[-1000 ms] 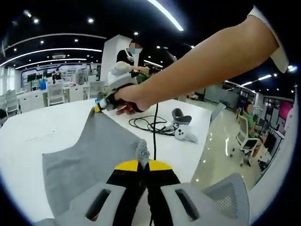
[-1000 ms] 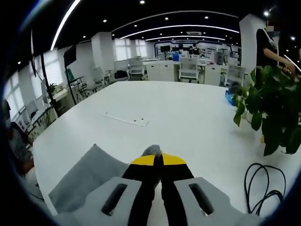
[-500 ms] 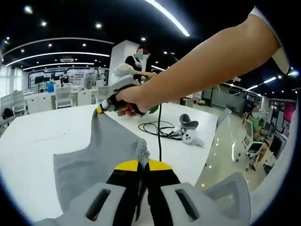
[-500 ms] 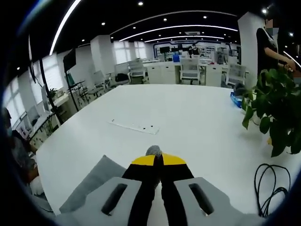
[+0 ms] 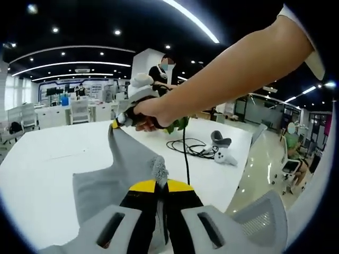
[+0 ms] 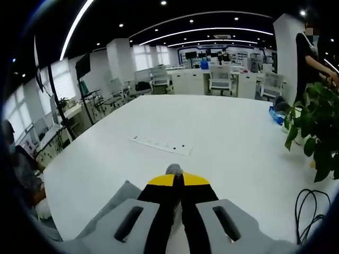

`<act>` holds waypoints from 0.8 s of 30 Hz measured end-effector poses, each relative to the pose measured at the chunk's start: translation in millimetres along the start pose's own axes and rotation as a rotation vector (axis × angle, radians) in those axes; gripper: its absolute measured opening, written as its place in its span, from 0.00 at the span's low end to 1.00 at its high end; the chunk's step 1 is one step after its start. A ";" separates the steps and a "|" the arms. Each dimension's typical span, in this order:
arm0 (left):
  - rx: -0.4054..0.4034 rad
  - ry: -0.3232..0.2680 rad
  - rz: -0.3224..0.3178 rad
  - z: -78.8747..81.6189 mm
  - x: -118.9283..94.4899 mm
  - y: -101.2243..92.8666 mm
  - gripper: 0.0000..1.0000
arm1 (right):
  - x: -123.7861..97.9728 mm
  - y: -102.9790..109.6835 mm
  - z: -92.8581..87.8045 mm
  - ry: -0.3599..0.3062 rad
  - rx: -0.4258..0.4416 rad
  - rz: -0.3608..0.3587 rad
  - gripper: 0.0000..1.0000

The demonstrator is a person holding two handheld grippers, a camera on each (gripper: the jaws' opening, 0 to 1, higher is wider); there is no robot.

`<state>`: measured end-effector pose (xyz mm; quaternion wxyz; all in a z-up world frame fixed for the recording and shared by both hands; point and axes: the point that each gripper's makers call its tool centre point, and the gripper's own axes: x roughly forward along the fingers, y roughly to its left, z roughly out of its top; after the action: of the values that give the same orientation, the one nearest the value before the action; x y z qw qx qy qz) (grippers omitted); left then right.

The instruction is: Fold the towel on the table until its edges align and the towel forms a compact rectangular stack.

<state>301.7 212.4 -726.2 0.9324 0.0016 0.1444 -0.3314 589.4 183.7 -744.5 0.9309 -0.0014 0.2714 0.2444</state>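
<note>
Towel [image 5: 114, 172], grey, hung lifted above the white table [image 5: 37, 159], stretched between two pinched corners; its lower part trailed toward 7 o'clock in the left gripper view. The left gripper [image 5: 160, 185] had its yellow-tipped jaws closed on one corner, a tuft of cloth standing up between the tips. At 11 o'clock in that view the right gripper [image 5: 117, 121], carried in the person's hand [image 5: 148, 112], pinched the other corner with the edge drawn taut between them. In the right gripper view the same closed jaws [image 6: 176, 181] gripped a small grey tuft, with more of the cloth showing at 7 o'clock below.

Judged from this, the step in hand was carrying the raised edge over to meet the opposite edge. To do it well, both corners should travel level and at equal tension, so the fold line falls straight and the edges land flush; neither pinch should loosen before the cloth rests flat. A black cable [image 5: 186, 148] and a white controller [image 5: 222, 151] lay at 2 o'clock on the table, well apart from the cloth, and should stay out of its sweep.
</note>
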 end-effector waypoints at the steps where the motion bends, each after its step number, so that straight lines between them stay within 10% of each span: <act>1: 0.001 -0.001 0.005 -0.2 -1.2 2.0 0.05 | 1.1 2.9 0.6 0.000 0.003 0.005 0.00; 24: -0.013 0.038 0.061 -20.4 -16.6 24.7 0.05 | 38.5 53.8 -6.8 0.047 -0.052 0.096 0.00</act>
<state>299.3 244.0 -743.6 0.9391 0.0064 0.1639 -0.3018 589.6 247.6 -762.8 0.9112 -0.0185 0.2864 0.2955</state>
